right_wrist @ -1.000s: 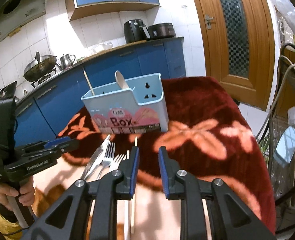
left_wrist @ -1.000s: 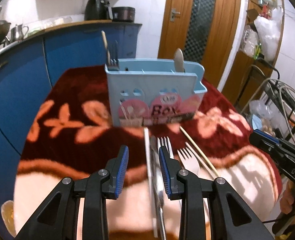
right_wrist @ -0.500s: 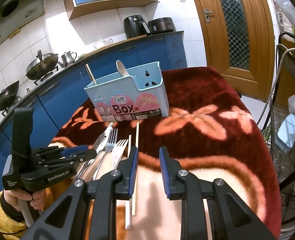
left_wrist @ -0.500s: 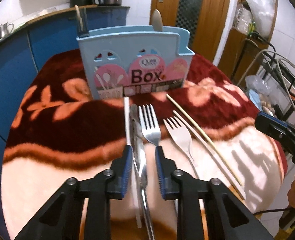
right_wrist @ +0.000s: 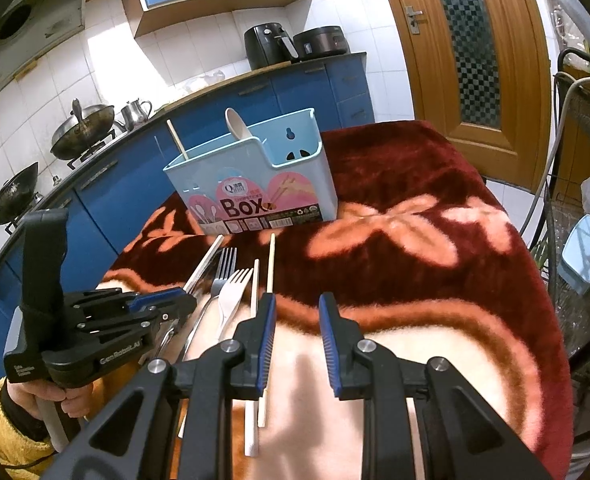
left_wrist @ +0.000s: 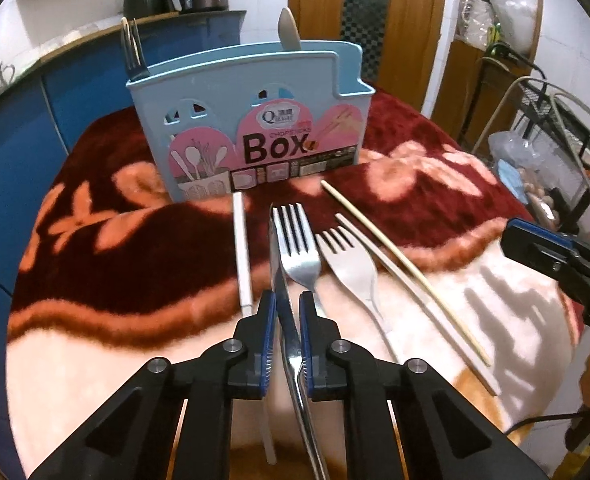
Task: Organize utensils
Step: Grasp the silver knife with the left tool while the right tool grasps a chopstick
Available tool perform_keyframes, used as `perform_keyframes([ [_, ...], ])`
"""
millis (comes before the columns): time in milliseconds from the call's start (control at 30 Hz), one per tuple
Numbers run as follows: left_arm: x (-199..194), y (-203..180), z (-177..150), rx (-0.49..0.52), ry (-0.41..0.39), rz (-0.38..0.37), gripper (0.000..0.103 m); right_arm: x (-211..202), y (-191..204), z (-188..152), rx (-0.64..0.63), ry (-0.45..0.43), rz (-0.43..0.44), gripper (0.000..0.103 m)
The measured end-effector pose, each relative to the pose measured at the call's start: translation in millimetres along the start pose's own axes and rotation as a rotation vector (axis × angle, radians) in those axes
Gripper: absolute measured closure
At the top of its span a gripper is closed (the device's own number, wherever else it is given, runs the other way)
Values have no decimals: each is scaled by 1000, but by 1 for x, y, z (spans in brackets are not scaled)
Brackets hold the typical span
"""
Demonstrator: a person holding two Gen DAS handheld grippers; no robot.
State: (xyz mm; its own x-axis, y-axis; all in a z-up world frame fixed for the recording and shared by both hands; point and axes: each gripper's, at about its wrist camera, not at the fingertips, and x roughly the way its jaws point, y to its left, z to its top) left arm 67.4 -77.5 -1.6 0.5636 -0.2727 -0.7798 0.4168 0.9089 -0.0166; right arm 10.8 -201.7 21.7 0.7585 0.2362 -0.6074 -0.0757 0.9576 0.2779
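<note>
A light blue utensil box [left_wrist: 251, 120] stands on the red flowered blanket [left_wrist: 107, 240], holding a fork, a chopstick and a spoon; it also shows in the right wrist view [right_wrist: 255, 184]. My left gripper [left_wrist: 284, 312] is shut on a metal knife [left_wrist: 279, 280] lying on the blanket. Beside it lie a metal fork [left_wrist: 299, 248], a white fork [left_wrist: 351, 264], a white chopstick [left_wrist: 242, 252] and two more chopsticks [left_wrist: 395, 264]. My right gripper [right_wrist: 295, 312] is open and empty above the blanket, right of the utensils [right_wrist: 231, 288].
Blue kitchen cabinets [right_wrist: 127, 184] with woks [right_wrist: 83, 128] stand behind the table to the left. A wooden door [right_wrist: 471, 60] is behind on the right. A wire rack [left_wrist: 567, 128] with bags stands off the table's right side.
My left gripper has moved forward and closed its jaws on the knife. My right gripper has stayed open, nearly still.
</note>
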Motion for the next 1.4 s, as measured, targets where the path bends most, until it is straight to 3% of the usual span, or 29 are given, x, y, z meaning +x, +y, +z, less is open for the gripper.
perform_keyframes([
  [367,24,12,20,-41,111,-51,93,6,3,1,-16,36,-6,78],
  [533,17,18,16,-86,78,-78,97,11,6,4,-32,68,-10,78],
  [833,-8,46,5,-223,-13,-158,97,41,12,15,-51,214,6,78],
  [1033,-23,68,4,-242,-66,-87,97,68,18,24,-71,318,25,78],
  [1267,-6,94,-3,-259,30,-6,97,97,25,33,-106,428,1,78],
  [1400,3,103,-4,-250,93,-18,96,105,31,39,-133,480,-11,78],
])
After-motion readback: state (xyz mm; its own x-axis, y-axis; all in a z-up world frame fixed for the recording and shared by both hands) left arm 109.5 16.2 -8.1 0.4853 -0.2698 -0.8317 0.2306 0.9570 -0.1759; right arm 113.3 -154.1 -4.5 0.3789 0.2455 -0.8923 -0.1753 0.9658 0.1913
